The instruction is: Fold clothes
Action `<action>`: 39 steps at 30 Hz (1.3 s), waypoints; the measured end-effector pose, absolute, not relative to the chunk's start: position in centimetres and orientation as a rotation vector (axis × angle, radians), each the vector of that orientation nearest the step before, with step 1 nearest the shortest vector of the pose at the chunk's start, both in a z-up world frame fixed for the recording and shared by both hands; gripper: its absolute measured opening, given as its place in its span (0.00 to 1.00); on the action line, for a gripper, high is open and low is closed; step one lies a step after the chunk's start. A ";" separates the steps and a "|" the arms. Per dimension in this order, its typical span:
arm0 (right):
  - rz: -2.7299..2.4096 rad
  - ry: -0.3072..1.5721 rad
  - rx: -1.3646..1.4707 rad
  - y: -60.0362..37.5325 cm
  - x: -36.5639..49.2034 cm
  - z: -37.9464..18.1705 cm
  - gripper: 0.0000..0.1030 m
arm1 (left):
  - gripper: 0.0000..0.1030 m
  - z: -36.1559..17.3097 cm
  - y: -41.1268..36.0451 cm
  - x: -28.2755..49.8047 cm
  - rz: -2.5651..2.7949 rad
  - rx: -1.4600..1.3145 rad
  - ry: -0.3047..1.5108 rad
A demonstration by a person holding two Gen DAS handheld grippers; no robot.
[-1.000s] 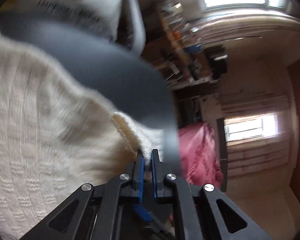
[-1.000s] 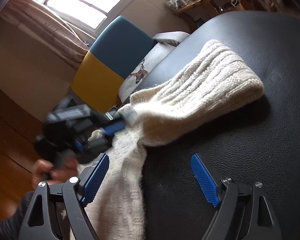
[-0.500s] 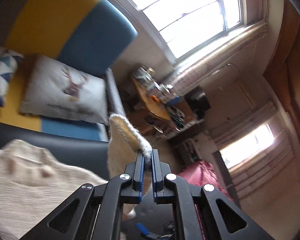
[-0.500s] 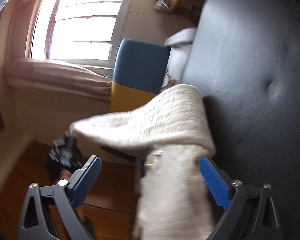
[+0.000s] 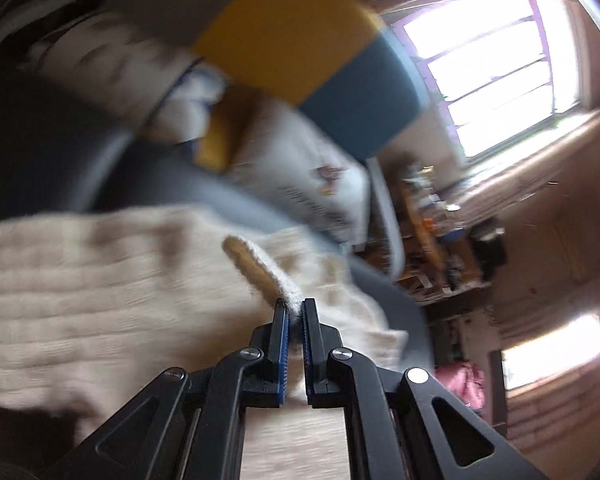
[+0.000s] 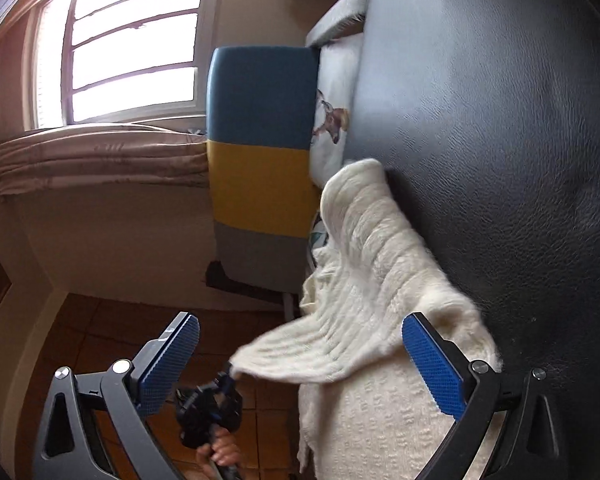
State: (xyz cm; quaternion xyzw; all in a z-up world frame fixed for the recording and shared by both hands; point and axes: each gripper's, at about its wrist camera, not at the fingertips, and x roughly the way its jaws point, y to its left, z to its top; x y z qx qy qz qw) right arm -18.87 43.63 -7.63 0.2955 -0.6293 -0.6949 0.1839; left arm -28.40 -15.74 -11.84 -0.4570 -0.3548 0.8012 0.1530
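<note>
While pinched, sweater (image 6: 384, 264) sleeve (image 6: 300, 356) lengthwise toward left tool (image 6: 230, 376)

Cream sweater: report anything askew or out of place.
The cream sweater hangs partly off the black surface's edge, one sleeve pulled sideways in mid-air by the left tongs. Nothing is damaged.

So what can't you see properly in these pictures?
- Left wrist view: sweater knit and pillow writing, smeared by motion blur.
- Right wrist view: sweater's lower part, cut off by the bottom edge.
- Right wrist view: hand holding the left tool, mostly hidden behind it.
</note>
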 end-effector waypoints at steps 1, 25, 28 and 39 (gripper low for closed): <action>-1.964 -1.776 0.850 43.4 -19.1 -7.8 1.00 | 0.04 -12.7 -16.3 -28.1 2.298 -1.326 -1.029; -2.187 -1.454 1.077 39.3 -21.5 -6.9 1.00 | 0.20 -19.4 -21.6 -22.7 2.014 -1.366 -1.477; -2.193 -1.465 1.083 39.4 -21.6 -6.7 1.00 | 0.21 -19.2 -19.6 -23.6 1.975 -1.406 -1.447; -2.319 -1.363 1.071 39.4 -20.9 -5.5 1.00 | 0.00 -17.9 -18.8 -23.2 2.337 -1.448 -1.320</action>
